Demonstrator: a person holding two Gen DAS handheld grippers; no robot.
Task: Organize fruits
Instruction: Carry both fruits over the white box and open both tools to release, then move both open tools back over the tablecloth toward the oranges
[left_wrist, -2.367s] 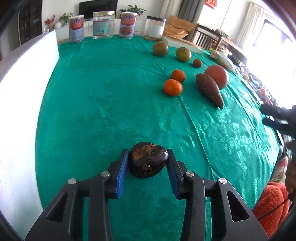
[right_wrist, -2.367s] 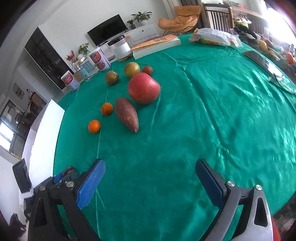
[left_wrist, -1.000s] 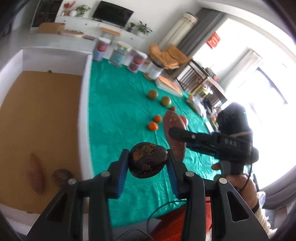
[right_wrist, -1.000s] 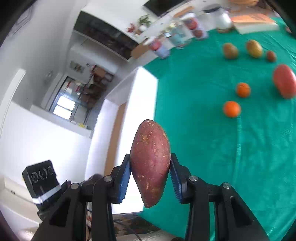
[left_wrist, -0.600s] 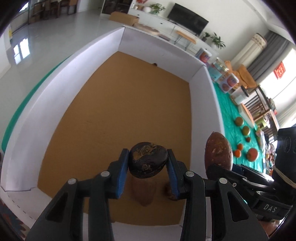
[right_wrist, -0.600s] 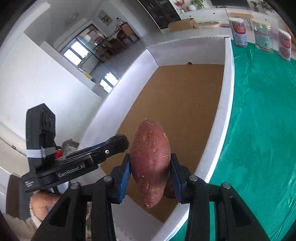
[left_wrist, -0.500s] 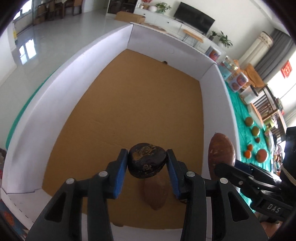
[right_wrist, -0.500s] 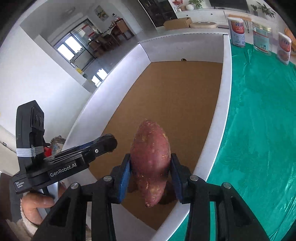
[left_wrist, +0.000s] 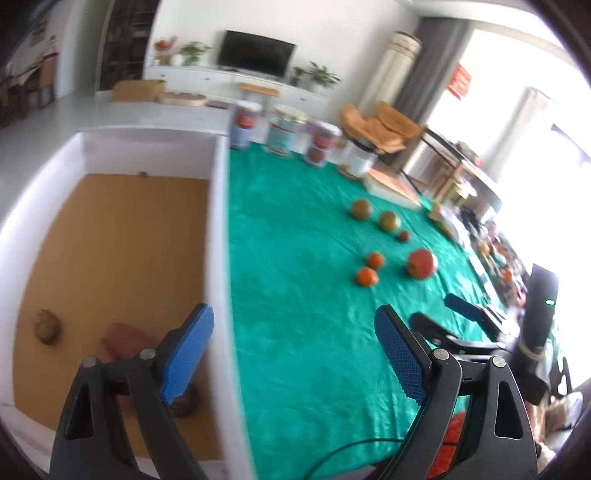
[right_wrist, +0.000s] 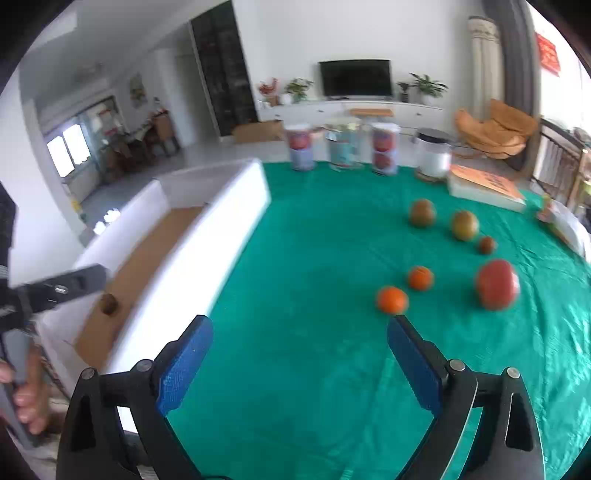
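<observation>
Left wrist view gave me the left gripper (left_wrist: 293, 347) with its blue jaws standing wide apart and nothing between them; they had just been opening. It hung over the right wall of the white box (left_wrist: 218, 236), one jaw above the brown cardboard floor, the other above the green tablecloth (left_wrist: 295, 258) of the table. Down in the box I could see a reddish sweet potato (left_wrist: 123, 338) near the left jaw, a dark round fruit (left_wrist: 186, 402) partly hidden under that jaw, and a small brown fruit (left_wrist: 47, 326) well apart toward the left wall. Out on the cloth lay two oranges (left_wrist: 366, 276), a big red fruit (left_wrist: 420, 263), two greenish fruits (left_wrist: 360, 209) and a small dark one (left_wrist: 403, 235). The right gripper (left_wrist: 469, 321) showed at the right edge, blurred. Right wrist view showed me the right gripper (right_wrist: 299, 365) with its jaws likewise spread, holding nothing, having just been opening, over bare green cloth beside the box (right_wrist: 207, 236). One small brown fruit (right_wrist: 109, 303) was visible on the box floor from there; the rest of the floor was hidden by the wall. The near orange (right_wrist: 392, 299) sat just beyond the tip of the right-hand jaw, the red fruit (right_wrist: 496, 283) further right. A hand (right_wrist: 27, 398) gripped the left gripper's handle at the left edge.
</observation>
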